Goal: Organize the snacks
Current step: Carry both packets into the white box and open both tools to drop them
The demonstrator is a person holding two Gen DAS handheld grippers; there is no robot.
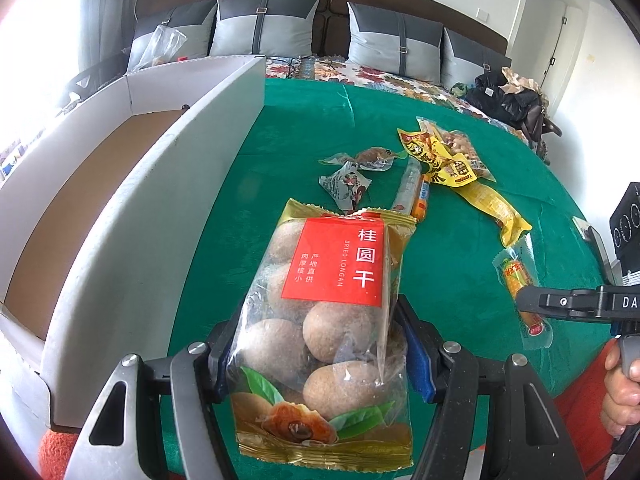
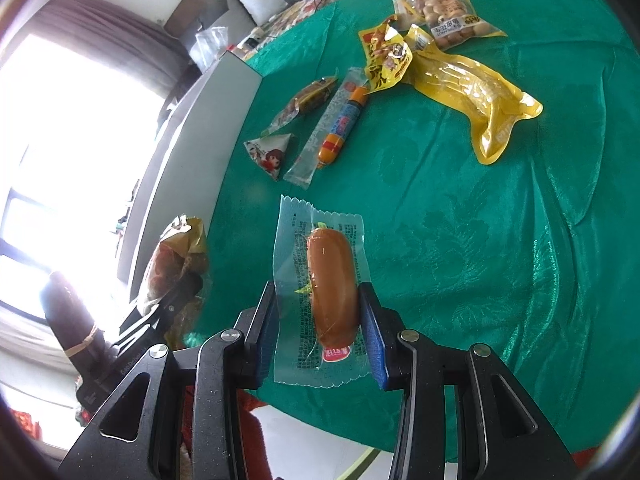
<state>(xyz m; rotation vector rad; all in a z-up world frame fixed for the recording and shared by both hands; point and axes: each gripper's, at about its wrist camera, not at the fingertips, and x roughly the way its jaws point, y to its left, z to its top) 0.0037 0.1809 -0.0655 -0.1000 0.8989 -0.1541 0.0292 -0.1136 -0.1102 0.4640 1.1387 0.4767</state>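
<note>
1. Left claw: clamped on the bag of dried longan, pads pressing the bag's lower half from both sides. The bag is lifted above the green tabletop, just right of the white box.
2. Right claw: clamped on the wrapped sausage; fingers grip the clear wrapper at its sides, the sausage lying lengthwise between them. In the left wrist view the same claw sits on that sausage at the tabletop's right edge.
3. White box: open top, brown cardboard floor visible, long wall running along the left side of the tabletop.
4. Mid tabletop, loose group: triangular wrapped snack, thin orange sausage stick beside a clear long sachet, small brown wrapped snack.
5. Farther: yellow vacuum pack, crumpled yellow wrapper touching it, peanut pack behind.
6. Background: bed with grey cushions.
</note>
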